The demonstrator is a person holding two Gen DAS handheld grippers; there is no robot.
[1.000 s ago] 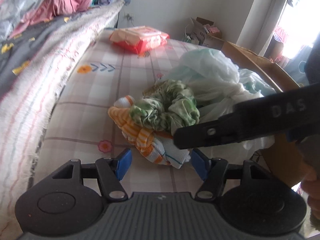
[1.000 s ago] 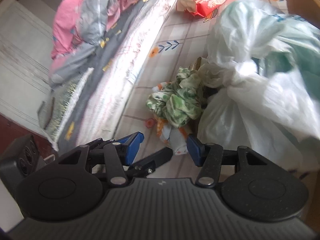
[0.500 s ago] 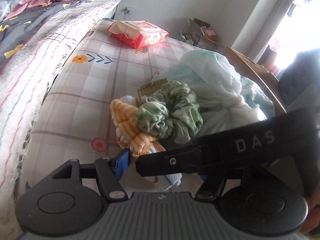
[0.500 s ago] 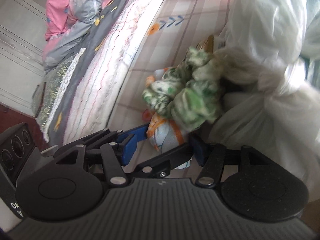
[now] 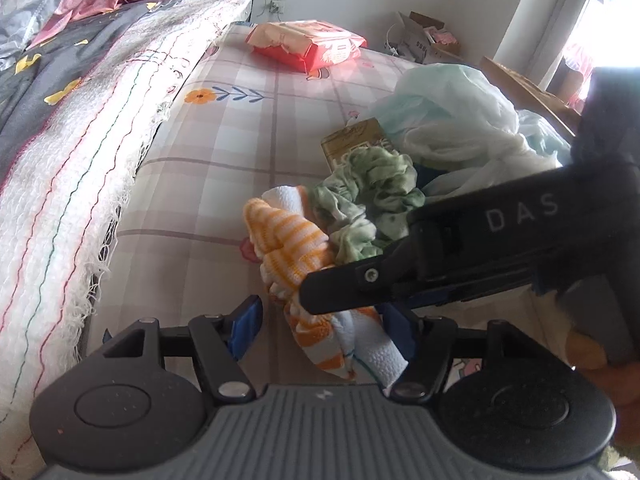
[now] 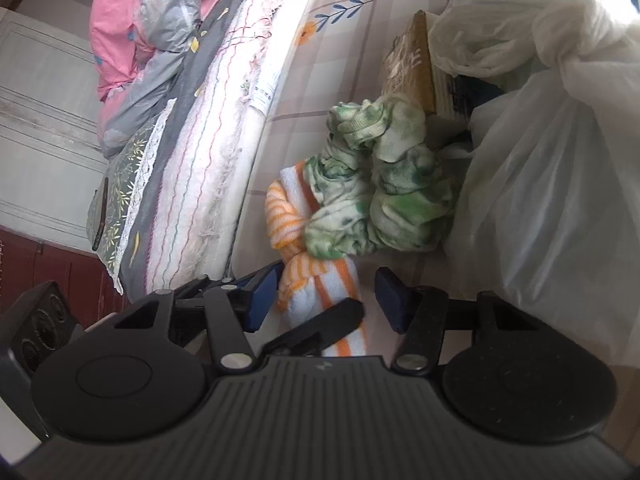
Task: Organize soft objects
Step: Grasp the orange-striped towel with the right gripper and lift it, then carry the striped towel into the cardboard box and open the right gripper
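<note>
An orange-and-white striped cloth (image 5: 288, 240) lies bunched on the checked bedsheet (image 5: 224, 152), with a green tie-dye cloth (image 5: 372, 200) resting on its far end. My left gripper (image 5: 324, 330) is open, its pads on either side of the striped cloth's near end. The right gripper's black finger (image 5: 360, 280) crosses over that cloth from the right. In the right wrist view, my right gripper (image 6: 325, 298) straddles the striped cloth (image 6: 320, 280) with its jaws closing; the right pad is still clear of it. The green cloth (image 6: 380, 200) lies just beyond.
White plastic bags (image 5: 452, 120) press against the pile on the right, with a gold box (image 5: 352, 140) behind. A folded fringed blanket (image 5: 80, 140) runs along the left. A red packet (image 5: 308, 44) lies far back, and a wooden bed edge (image 5: 520, 84) stands at the right.
My right gripper has come down closer to the pile and now straddles the striped cloth. Its finger has shifted across the left wrist view. The left gripper has barely moved.
</note>
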